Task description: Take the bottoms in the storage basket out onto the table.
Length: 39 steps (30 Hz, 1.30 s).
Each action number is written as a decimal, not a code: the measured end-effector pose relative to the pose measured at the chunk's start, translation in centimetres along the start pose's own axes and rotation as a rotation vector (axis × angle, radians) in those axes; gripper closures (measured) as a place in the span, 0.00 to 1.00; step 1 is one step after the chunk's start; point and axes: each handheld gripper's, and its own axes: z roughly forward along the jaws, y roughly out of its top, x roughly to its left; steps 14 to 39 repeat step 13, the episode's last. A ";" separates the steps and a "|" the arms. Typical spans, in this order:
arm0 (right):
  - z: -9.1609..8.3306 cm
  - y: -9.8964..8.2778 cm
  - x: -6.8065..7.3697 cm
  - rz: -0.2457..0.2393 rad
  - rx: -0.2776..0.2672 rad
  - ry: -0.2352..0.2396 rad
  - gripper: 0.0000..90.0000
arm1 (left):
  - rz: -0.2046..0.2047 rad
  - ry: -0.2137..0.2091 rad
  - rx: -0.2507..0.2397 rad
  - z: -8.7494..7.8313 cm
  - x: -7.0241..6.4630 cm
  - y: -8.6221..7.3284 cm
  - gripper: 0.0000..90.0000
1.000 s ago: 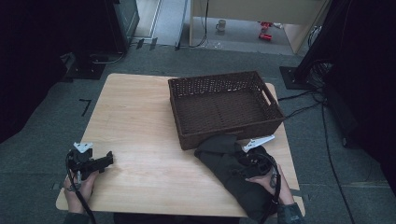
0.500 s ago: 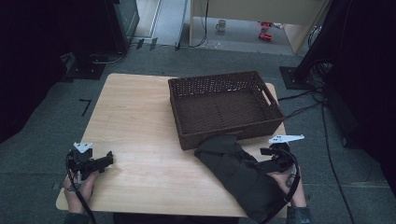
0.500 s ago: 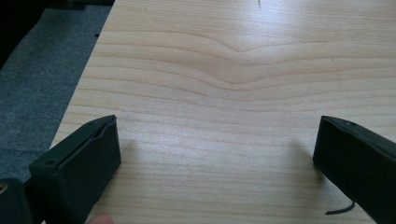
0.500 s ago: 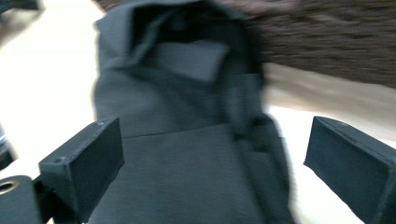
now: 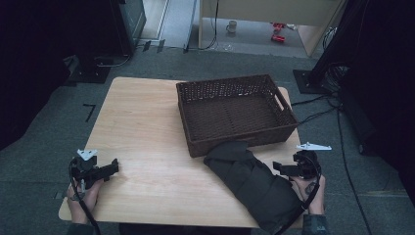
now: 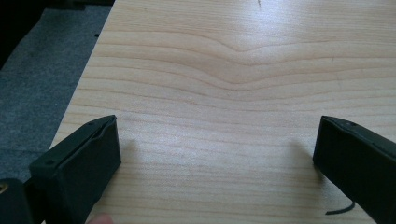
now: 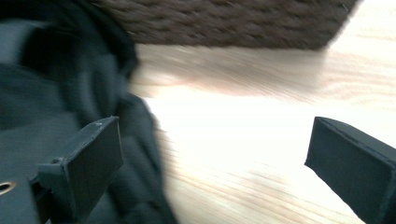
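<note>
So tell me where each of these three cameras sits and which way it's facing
High view: above the person's side, looking forward and down on the table, basket, dark garment; both hands with the left gripper and right gripper.
Left gripper view: on the left gripper, facing bare wood between open jaws.
Right gripper view: on the right gripper, jaws open, facing garment and basket.
High and right views share garment and basket.

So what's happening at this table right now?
A person works with a handheld gripper in each hand at a light wooden table. A dark padded garment lies crumpled in front of a brown wicker basket. The right gripper, beside the garment, has just been opening its jaws, with nothing between them. The left gripper rests open at the near left corner.
</note>
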 end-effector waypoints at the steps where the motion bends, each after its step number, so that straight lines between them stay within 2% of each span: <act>1: 0.2 -0.2 -0.3 0.010 0.004 -0.011 0.04 | 0.000 0.000 0.000 0.0 0.0 0.0 0.01; 6: 1.1 -0.9 -1.4 0.039 0.023 -0.030 0.04 | 0.000 0.000 0.000 0.0 0.0 0.0 0.01; 11: 2.2 -1.3 -1.7 -0.004 0.034 -0.076 0.04 | 0.000 0.000 0.000 0.0 0.0 0.0 0.01; 13: 2.7 -1.5 -1.9 -0.013 0.040 -0.077 0.04 | 0.000 0.000 0.000 0.0 0.0 0.0 0.01; 39: 2.7 -1.5 -1.9 -0.013 0.040 -0.077 0.04 | 0.000 0.000 0.000 0.0 0.0 0.0 0.01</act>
